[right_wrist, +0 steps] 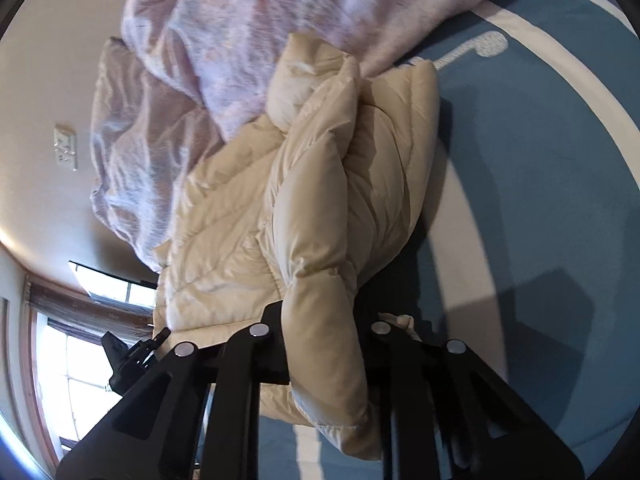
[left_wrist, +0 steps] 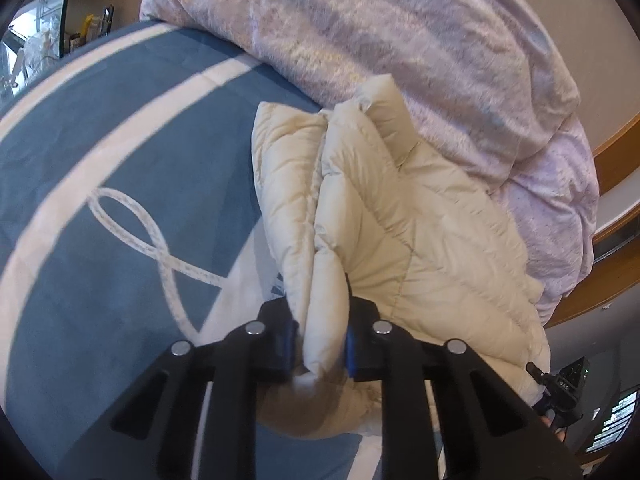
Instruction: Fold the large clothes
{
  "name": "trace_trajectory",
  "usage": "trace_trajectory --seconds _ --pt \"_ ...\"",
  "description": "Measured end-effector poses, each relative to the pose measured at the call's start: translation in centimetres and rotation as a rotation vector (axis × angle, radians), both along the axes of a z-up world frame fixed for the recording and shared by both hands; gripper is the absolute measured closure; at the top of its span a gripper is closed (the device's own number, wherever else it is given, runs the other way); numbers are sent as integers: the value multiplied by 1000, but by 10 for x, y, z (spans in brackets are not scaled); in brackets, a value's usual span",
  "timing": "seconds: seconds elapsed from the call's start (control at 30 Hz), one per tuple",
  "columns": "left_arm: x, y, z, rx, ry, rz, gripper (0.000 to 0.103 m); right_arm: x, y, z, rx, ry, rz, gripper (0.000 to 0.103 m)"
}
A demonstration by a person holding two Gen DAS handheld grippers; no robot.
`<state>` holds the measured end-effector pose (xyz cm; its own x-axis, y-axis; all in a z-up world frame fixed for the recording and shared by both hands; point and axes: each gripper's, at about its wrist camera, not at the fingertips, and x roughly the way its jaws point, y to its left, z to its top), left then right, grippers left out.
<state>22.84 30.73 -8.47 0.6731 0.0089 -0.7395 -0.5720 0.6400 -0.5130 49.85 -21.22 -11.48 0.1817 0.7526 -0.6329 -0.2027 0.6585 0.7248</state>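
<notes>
Cream puffer jacket (left_wrist: 400, 216) lies on the bed, on the blue bedspread (left_wrist: 100, 152), its far end against the heaped lilac duvet (left_wrist: 380, 40). Left claw (left_wrist: 322, 344) clamped on a puffy near edge of the jacket. Right claw (right_wrist: 328, 344) likewise clamped on a near fold; the other claw shows at each view's lower edge. Step judged: both near corners gripped, fold about to start. Next move calls for lifting both together and carrying the near hem toward the far end, keeping the edge taut.

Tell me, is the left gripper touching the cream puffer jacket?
Touching. The left wrist view shows the left gripper pinching a fold of the cream puffer jacket.
</notes>
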Motion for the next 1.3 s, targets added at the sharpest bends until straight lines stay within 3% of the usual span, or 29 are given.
trace_trajectory --seconds 0.3,0.53,0.7,0.8,0.87,0.9,0.97,1.03,1.13,1.3 --pt "-68 17 10 -1 10 26 85 -63 10 25 34 -29 114 88" --pt "-115 21 8 8 19 29 85 -101 21 15 25 -9 169 88" --pt "-127 23 5 10 29 30 81 -111 19 7 15 -5 163 87" --pt "-127 21 2 30 53 30 75 -112 17 3 4 5 152 84" --pt "-126 20 0 47 76 39 64 -113 19 4 -33 -5 145 78" --pt "-126 20 0 50 83 44 60 -113 20 7 -83 -21 135 69" --pt "-127 22 -2 54 97 55 42 -114 22 17 -174 -66 98 53" --pt "-128 26 -4 46 105 64 30 -116 19 30 -252 -134 54 44" --pt "-127 32 -9 12 106 70 23 -119 22 53 -354 -237 1 43" --pt "-126 36 -9 -11 92 76 18 -129 49 84 -423 -374 -9 43"
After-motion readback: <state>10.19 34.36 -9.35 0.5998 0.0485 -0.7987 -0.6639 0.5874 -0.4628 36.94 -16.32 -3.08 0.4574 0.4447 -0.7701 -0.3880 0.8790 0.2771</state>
